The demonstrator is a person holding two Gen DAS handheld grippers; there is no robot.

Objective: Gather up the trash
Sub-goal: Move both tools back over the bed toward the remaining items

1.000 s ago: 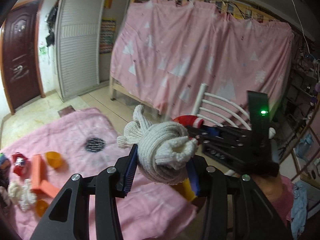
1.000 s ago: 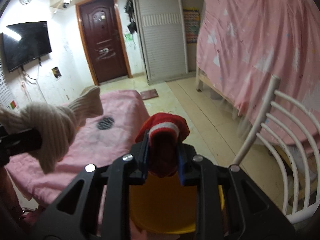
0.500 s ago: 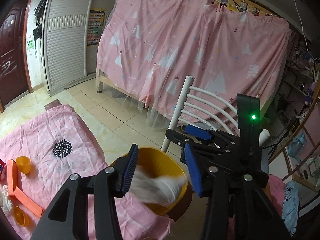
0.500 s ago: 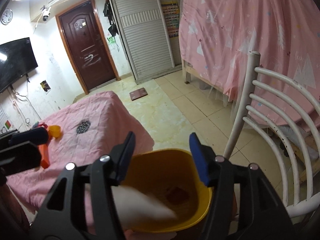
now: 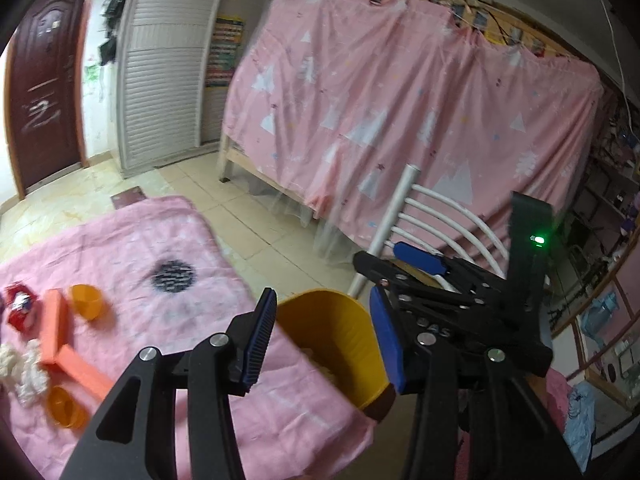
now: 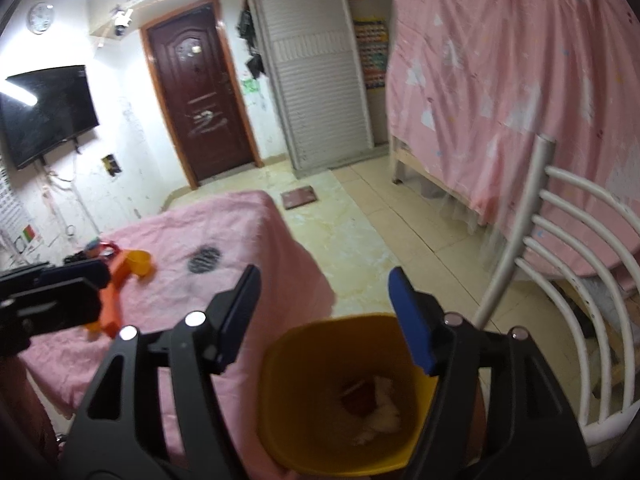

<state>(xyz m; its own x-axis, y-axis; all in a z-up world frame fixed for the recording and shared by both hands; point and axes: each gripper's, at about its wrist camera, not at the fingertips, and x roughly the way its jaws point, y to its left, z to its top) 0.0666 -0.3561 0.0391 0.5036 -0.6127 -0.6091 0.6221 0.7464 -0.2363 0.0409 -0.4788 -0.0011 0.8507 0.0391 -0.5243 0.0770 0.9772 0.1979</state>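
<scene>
A yellow bin point(image 6: 320, 400) stands at the near corner of the pink-covered table point(image 6: 224, 240). On its bottom lie a red item point(image 6: 358, 398) and a white knitted bundle point(image 6: 382, 408). My right gripper point(image 6: 323, 280) hangs above the bin, its jaws opening with nothing between them. In the left wrist view my left gripper point(image 5: 322, 308) is open and empty over the bin's point(image 5: 332, 332) left rim. On the table lie an orange box point(image 5: 60, 340), two orange cups point(image 5: 86, 300), a red packet point(image 5: 18, 308) and a white knitted piece point(image 5: 24, 368).
A white metal chair point(image 6: 560, 264) stands just right of the bin. Behind it a pink curtain point(image 5: 400, 120) hangs over a bed frame. Tiled floor point(image 6: 360, 232) runs past the table's far end to a dark door point(image 6: 200, 92).
The left gripper let go of the white knitted bundle and the right let go of the red item. Both dropped into the yellow bin. Both grippers' jaws now stand apart.
</scene>
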